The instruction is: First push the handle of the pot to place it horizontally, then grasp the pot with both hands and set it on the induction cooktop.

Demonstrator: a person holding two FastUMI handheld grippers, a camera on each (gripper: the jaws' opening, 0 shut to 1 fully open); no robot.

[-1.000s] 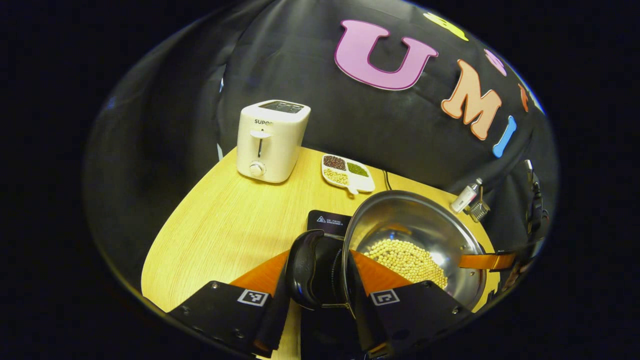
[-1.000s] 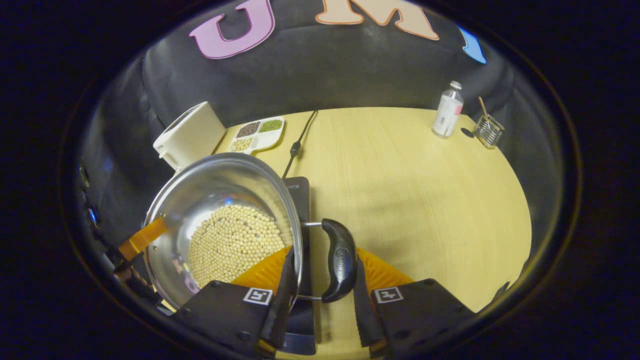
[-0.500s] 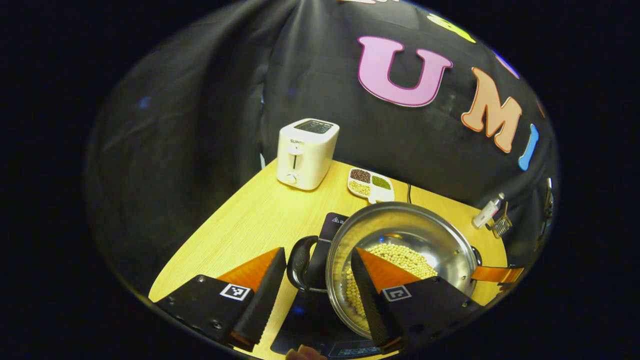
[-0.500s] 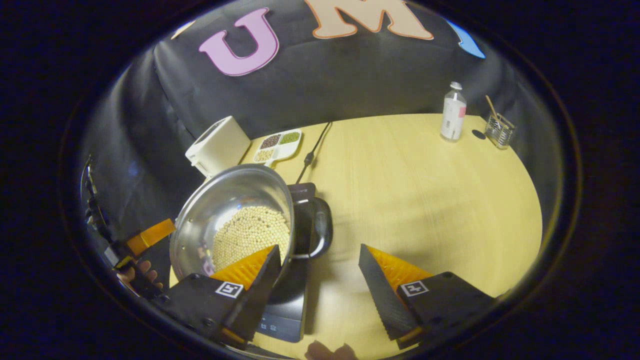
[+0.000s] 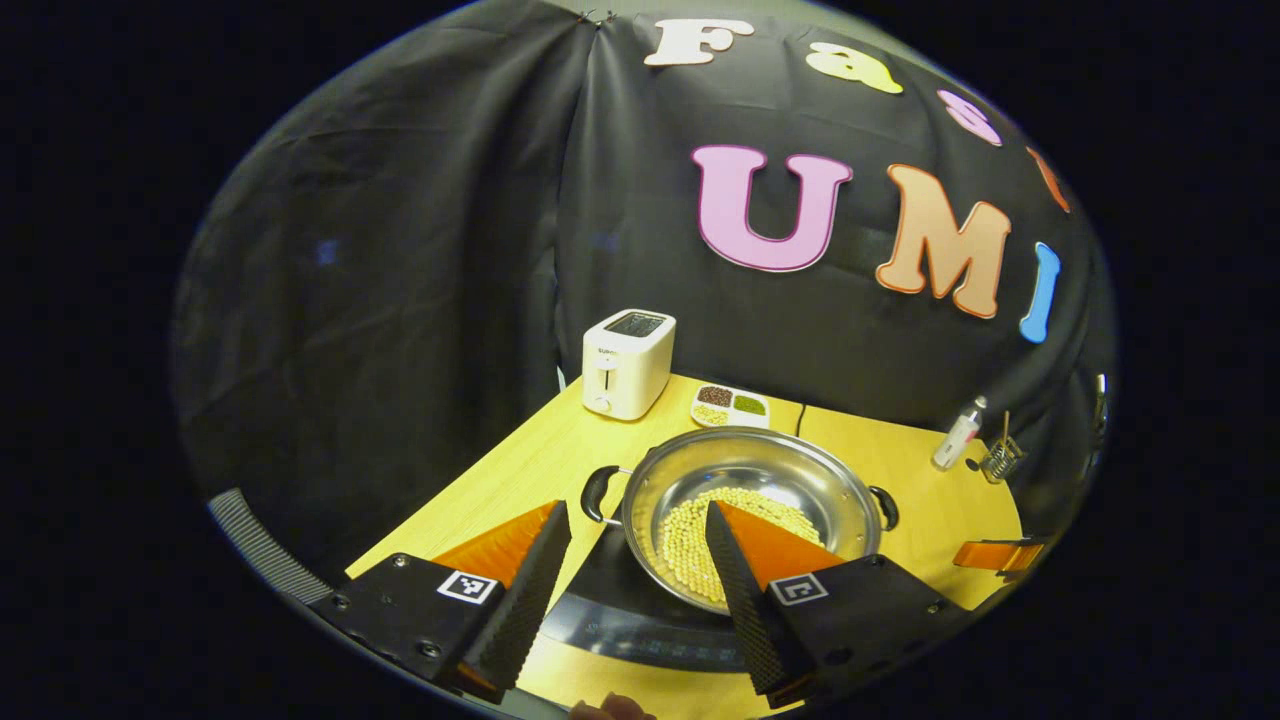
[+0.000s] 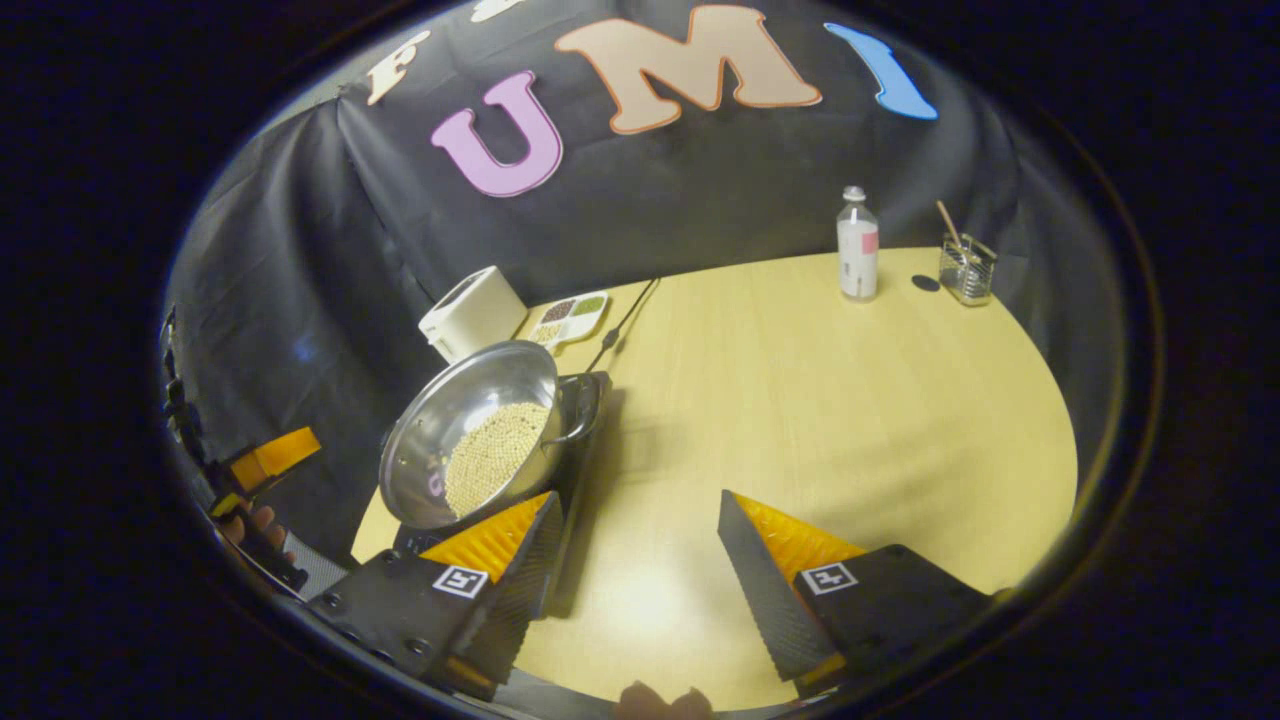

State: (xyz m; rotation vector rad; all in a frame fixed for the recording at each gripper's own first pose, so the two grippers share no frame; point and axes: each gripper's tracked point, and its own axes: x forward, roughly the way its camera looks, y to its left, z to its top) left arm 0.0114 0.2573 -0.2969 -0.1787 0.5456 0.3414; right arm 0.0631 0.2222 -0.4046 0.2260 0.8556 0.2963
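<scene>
The pot, a wide steel one with pale beans covering its bottom, now sits on the black induction cooktop, which lies on the wooden bench. In the right gripper view the same pot rests on the cooktop at the left part of the bench. Its two black side handles lie flat, one on the left and one on the right, so the pushing step looks finished and the placing step looks finished too. The left hand-held gripper is open, with its fingers spread wide and holding nothing; the pot is seen between and beyond them, apart from both. The right hand-held gripper is open as well and empty, above a bare part of the bench just beside the cooktop, and its left finger stands near the pot but does not touch it. My judgement is that the task is at its end, in the phase of release and moving away. The next move needs only that both hand-held grippers go clear of the pot without catching a handle or the rim, because the pot is shallow and a knock could slide it on the smooth cooktop or spill beans. A toaster, a small divided dish, a bottle and a small glass holder stand well apart from the pot.
</scene>
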